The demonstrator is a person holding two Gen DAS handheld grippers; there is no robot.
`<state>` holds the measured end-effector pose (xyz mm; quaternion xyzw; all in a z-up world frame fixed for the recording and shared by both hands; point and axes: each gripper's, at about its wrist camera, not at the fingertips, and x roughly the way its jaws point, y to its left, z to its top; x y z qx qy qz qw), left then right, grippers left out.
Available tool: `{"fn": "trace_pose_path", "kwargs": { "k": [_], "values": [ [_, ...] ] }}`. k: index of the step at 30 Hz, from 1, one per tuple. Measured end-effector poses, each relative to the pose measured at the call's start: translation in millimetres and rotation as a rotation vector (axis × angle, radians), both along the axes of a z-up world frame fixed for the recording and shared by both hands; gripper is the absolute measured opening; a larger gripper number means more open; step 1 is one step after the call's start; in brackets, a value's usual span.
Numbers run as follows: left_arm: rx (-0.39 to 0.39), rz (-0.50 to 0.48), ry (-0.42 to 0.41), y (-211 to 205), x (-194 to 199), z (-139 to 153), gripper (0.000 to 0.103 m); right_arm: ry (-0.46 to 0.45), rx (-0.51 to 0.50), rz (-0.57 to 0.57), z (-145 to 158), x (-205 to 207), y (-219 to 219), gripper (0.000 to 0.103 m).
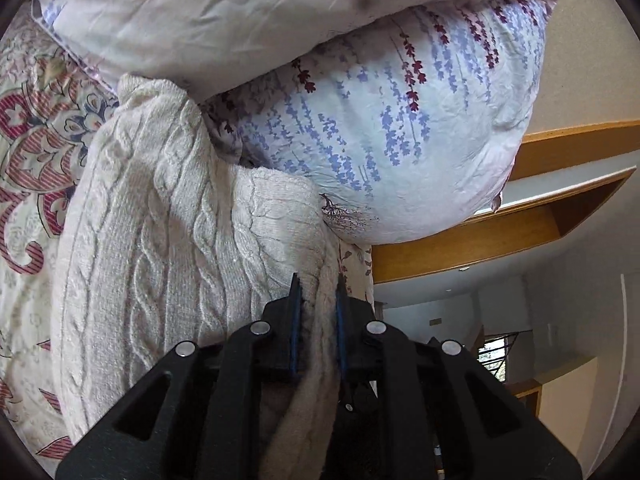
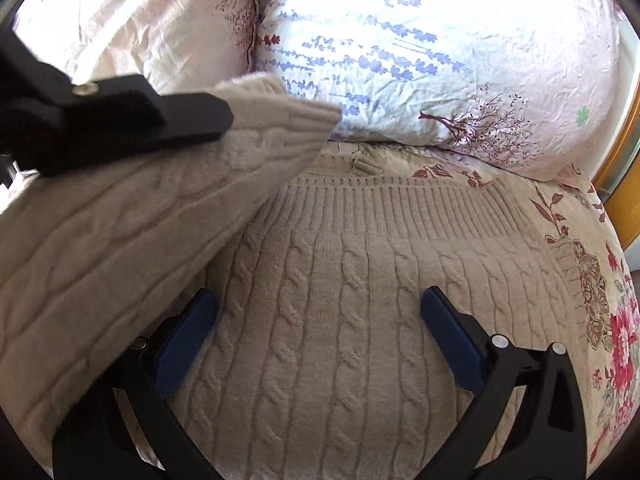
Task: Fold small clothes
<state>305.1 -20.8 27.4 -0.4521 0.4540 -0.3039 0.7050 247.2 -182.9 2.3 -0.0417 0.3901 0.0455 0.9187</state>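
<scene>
Right gripper: the right gripper (image 2: 320, 320) is spread wide, its blue pads (image 2: 452, 336) apart just above the sweater's body.
Left gripper: the left gripper (image 1: 317, 304) is pinching a thick edge of the sweater between its blue-lined fingers; in the right wrist view it enters from the left, holding up a sleeve.
Sweater: the cream cable-knit sweater (image 2: 340, 320) lies on the bed, ribbed hem toward the pillows, one sleeve (image 2: 160, 208) lifted across it.
Surface: a floral bedspread (image 2: 600, 300), red and pink blooms on a pale ground.
Beyond: two pillows (image 2: 420, 48) with lavender sprigs, touching the sweater's far edge.
Room: wooden trim (image 1: 500, 240) and pale walls behind.
</scene>
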Motion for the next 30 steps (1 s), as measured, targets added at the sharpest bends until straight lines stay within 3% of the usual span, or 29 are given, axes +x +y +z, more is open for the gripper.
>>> {"fn": "trace_pose_path", "kwargs": {
  "k": [2, 4, 5, 7, 9, 12, 16, 18, 20, 24, 26, 28, 30],
  "values": [
    [-0.088, -0.032, 0.054, 5, 3, -11, 0.021, -0.013, -0.03, 0.014, 0, -1, 3, 0.102],
    [-0.202, -0.06, 0.071, 12, 1, -14, 0.035, -0.043, -0.095, 0.043, 2, -6, 11, 0.102],
    [-0.268, -0.067, 0.055, 16, -2, -12, 0.049, -0.058, -0.128, 0.057, 3, -9, 16, 0.102],
    [-0.322, -0.062, -0.003, 28, -11, 0, 0.054, -0.077, -0.166, 0.081, 4, -12, 20, 0.102],
    [-0.287, -0.039, -0.079, 43, -24, 16, 0.063, -0.072, -0.163, 0.096, 6, -13, 18, 0.102],
    [-0.157, 0.031, -0.187, 73, -52, 37, 0.073, -0.055, -0.131, 0.092, 11, -17, 4, 0.102],
    [-0.006, 0.148, -0.297, 114, -86, 50, 0.083, -0.082, -0.102, -0.031, 23, -29, -34, 0.102],
    [0.104, 0.211, -0.355, 121, -98, 49, 0.086, -0.099, 0.007, -0.072, 31, -33, -65, 0.102],
    [0.204, 0.248, -0.389, 123, -107, 43, 0.088, -0.101, 0.194, -0.096, 39, -41, -96, 0.102],
    [0.214, 0.23, -0.404, 121, -107, 21, 0.091, -0.022, 0.708, -0.025, 36, -42, -138, 0.102],
    [0.283, 0.233, -0.374, 119, -101, 19, 0.091, 0.045, 0.902, 0.038, 32, -41, -135, 0.1],
    [0.355, 0.253, -0.377, 119, -103, 19, 0.095, 0.119, 0.979, 0.059, 30, -38, -122, 0.098],
    [0.42, 0.279, -0.4, 120, -107, 21, 0.097, 0.176, 0.966, 0.063, 26, -30, -108, 0.091]
  ]
}}
